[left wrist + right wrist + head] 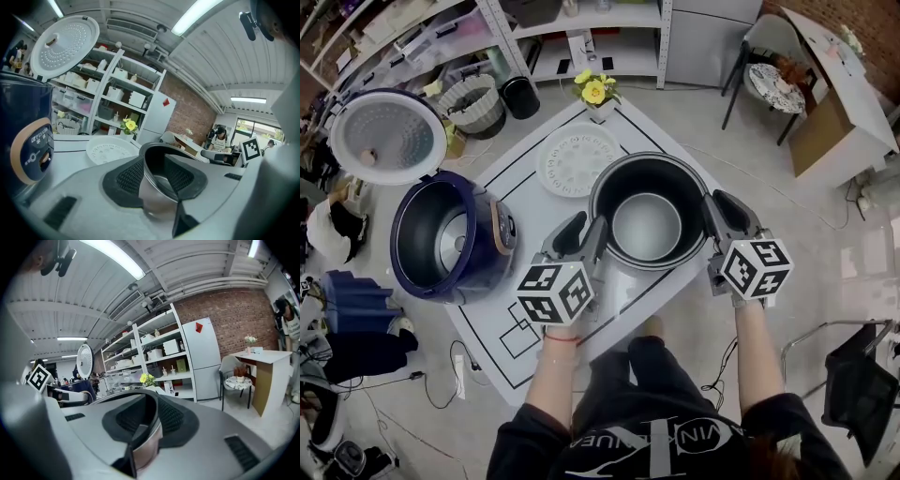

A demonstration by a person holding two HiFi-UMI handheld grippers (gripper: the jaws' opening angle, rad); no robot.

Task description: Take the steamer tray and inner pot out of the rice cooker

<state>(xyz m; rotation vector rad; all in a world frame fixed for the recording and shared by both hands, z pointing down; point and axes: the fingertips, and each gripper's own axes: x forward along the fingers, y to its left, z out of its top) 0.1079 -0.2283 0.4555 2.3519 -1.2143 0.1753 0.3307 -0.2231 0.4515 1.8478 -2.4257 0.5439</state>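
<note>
The grey metal inner pot is out of the cooker, over the white table in front of me. My right gripper is shut on its right rim; in the right gripper view both pads pinch the pot wall. My left gripper straddles the left rim, the outer pad against the pot wall and a gap left inside, so it stands open. The white perforated steamer tray lies flat on the table behind the pot, and shows as a steamer tray beyond the left jaws.
The dark blue rice cooker stands open at the table's left edge, its lid tipped back. A small vase of yellow flowers sits at the table's far end. Shelves, baskets and a chair ring the table.
</note>
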